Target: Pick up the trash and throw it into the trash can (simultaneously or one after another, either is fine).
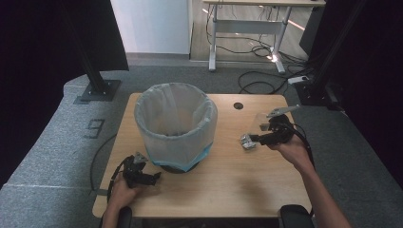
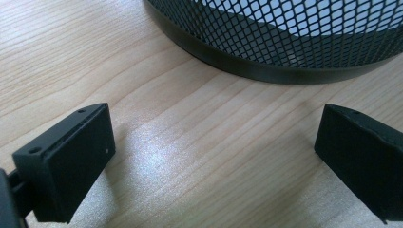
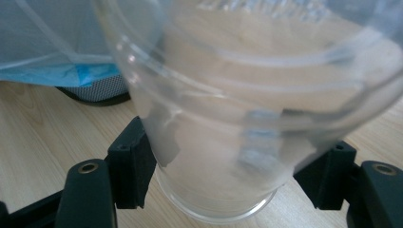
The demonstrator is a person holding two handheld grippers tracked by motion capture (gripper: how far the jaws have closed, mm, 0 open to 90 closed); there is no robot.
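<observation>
One cup [image 3: 228, 118], one bin [image 1: 176, 126], two claws.

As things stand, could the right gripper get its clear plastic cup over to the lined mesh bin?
Probably yes. The right gripper is shut on the clear plastic cup, and bare table lies between it and the bin. The left gripper sits open on the bin's other side, out of the way.

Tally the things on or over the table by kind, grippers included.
Mesh waste bin with bag liner: 1
Clear plastic cup: 1, clamped in the right gripper
Handheld grippers: 2, counting the open left gripper
Total: 4
</observation>
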